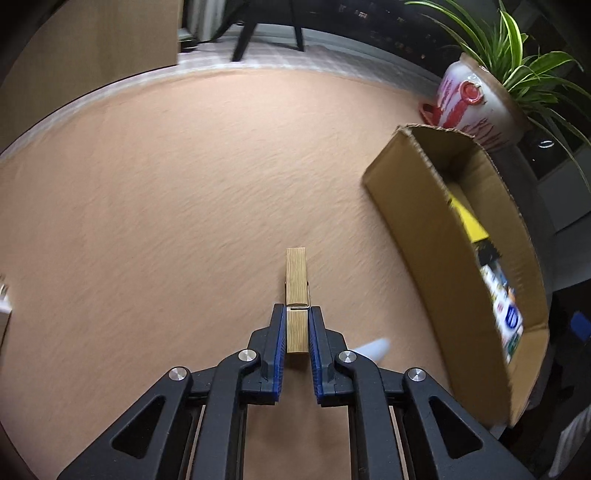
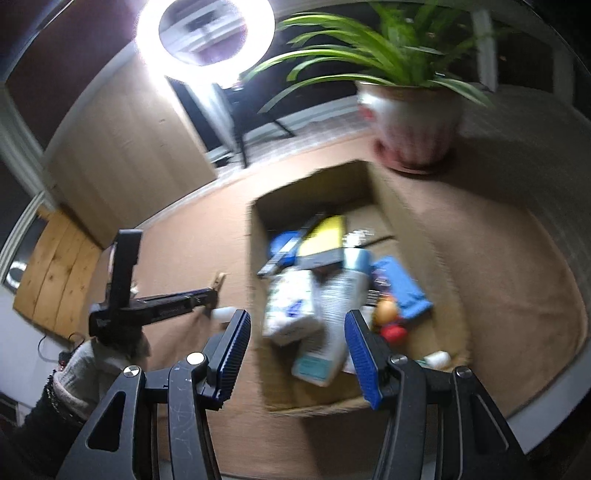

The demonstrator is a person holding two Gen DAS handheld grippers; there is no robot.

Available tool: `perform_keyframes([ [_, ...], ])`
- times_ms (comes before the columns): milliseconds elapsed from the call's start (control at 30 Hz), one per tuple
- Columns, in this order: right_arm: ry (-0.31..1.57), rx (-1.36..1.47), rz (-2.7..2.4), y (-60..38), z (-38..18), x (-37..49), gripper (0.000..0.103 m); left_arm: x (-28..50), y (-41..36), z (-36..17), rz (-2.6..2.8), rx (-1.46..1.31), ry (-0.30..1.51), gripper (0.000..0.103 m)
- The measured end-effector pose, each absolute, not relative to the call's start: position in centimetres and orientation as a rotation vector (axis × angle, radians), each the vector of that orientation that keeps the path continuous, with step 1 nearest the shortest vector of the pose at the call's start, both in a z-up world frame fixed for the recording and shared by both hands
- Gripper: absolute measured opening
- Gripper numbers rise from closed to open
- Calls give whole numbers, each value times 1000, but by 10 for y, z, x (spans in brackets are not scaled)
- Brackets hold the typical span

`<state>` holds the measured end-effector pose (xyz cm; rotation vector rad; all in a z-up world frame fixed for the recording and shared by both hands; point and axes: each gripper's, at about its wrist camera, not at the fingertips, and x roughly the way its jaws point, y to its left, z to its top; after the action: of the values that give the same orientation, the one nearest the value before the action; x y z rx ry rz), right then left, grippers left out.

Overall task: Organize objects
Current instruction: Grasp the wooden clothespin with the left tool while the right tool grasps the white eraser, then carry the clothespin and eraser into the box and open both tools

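My left gripper (image 1: 297, 312) is shut on a wooden clothespin (image 1: 296, 284) and holds it over the tan mat, left of the open cardboard box (image 1: 413, 221). In the right wrist view the left gripper (image 2: 212, 295) shows at the left with the clothespin (image 2: 218, 281) in its tips. My right gripper (image 2: 297, 325) is open and empty, hovering above the box (image 2: 258, 229). The box holds several items: a yellow-covered book (image 2: 325, 236), a white bottle (image 2: 332, 325), a blue cloth (image 2: 402, 288), an orange ball and a red ball.
A potted spider plant (image 2: 413, 114) stands on the table beyond the box; it also shows in the left wrist view (image 1: 476, 107). A small white object (image 2: 225, 313) lies on the mat by the left gripper. A ring light (image 2: 205, 33) glares behind.
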<state>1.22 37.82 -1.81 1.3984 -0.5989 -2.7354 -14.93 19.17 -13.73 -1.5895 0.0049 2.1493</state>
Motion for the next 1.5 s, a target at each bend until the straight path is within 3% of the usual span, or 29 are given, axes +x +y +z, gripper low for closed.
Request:
perform_keyframes([
  [233, -485, 1392, -2586, 313, -25, -16, 49, -129, 148, -133, 2193, -1603, -12, 12],
  [433, -402, 1511, -2522, 263, -65, -44, 49, -112, 110, -134, 2224, -1616, -71, 12],
  [833, -308, 1741, -2617, 249, -112, -85, 49, -103, 80, -139, 2233, -1619, -151, 12],
  [1100, -235, 1773, -2626, 246, -122, -97, 42, -102, 80, -142, 2222, -1621, -177, 12],
  [1233, -248, 1751, -2621, 254, -121, -97, 24, -101, 77, -142, 2213, -1624, -210, 12],
  [1500, -399, 1657, -2567, 266, -108, -83, 21, -99, 78, -134, 2203, -1607, -247, 12],
])
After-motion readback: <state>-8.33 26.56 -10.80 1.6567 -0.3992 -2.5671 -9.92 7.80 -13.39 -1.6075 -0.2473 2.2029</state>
